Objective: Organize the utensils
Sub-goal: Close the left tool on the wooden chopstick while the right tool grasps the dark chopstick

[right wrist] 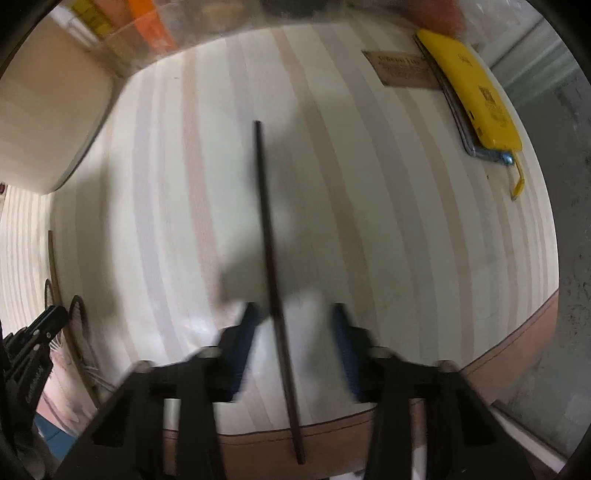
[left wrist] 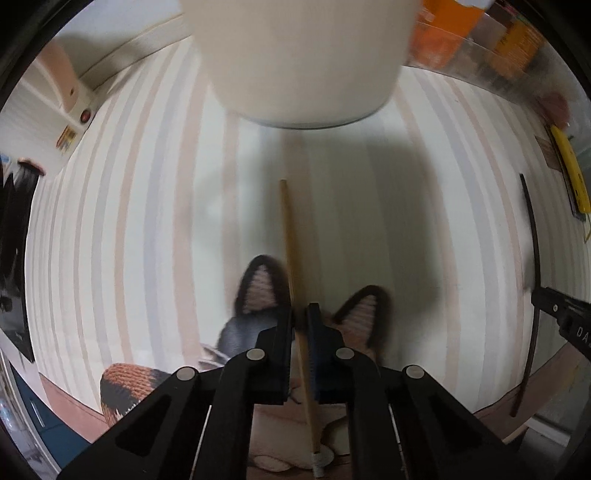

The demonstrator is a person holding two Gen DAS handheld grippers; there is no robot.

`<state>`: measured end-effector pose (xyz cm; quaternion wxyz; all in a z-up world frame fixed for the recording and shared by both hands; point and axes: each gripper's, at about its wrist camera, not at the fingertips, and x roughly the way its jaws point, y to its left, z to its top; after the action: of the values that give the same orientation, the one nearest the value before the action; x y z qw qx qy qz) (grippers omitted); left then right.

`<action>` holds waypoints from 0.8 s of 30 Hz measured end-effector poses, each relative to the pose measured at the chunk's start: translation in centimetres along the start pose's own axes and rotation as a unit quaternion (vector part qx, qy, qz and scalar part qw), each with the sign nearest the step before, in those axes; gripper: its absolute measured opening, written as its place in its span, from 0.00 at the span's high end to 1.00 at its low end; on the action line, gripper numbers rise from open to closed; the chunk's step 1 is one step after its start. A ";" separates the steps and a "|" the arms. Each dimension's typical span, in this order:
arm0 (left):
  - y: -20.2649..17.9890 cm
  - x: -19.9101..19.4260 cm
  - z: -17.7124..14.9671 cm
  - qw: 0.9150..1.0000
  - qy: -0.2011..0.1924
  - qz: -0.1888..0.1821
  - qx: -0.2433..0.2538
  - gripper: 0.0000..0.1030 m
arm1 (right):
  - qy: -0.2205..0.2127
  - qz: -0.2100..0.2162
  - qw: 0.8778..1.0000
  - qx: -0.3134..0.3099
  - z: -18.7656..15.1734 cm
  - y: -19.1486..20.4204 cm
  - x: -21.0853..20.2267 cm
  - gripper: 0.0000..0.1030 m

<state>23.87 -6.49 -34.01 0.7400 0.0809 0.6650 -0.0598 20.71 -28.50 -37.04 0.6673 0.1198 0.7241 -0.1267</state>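
My left gripper (left wrist: 302,314) is shut on a light wooden chopstick (left wrist: 291,251) that points forward toward a large cream container (left wrist: 295,55) on the striped table mat. A dark chopstick (right wrist: 271,258) lies on the mat, its near end over the table's front edge. My right gripper (right wrist: 293,317) is open, its jaws on either side of the dark chopstick, apart from it. The dark chopstick also shows at the right of the left wrist view (left wrist: 533,280), and the cream container at the left of the right wrist view (right wrist: 44,122).
A yellow flat device (right wrist: 476,88) lies on a dark case at the far right of the table, beside a brown label (right wrist: 399,68). Orange and yellow boxes (left wrist: 454,33) stand behind the container. A plush toy with cat ears (left wrist: 258,288) sits below the left gripper.
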 end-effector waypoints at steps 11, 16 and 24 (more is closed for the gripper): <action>4.7 0.3 0.5 0.996 0.021 -0.067 -0.048 0.85 | 0.020 0.041 0.998 -0.049 -1.8 4.7 0.8 0.93; 4.9 0.3 0.5 0.995 0.030 -0.089 -0.039 0.69 | 0.040 0.057 0.997 -0.044 -1.1 3.3 0.8 0.89; 3.1 0.0 -1.0 1.000 0.009 0.007 -0.027 0.94 | 0.000 0.001 0.997 -0.077 0.9 5.9 -0.5 0.85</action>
<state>23.53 -3.25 -33.97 0.7359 0.0663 0.6728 -0.0361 23.60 -23.22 -36.76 0.6747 0.0685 0.7316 -0.0700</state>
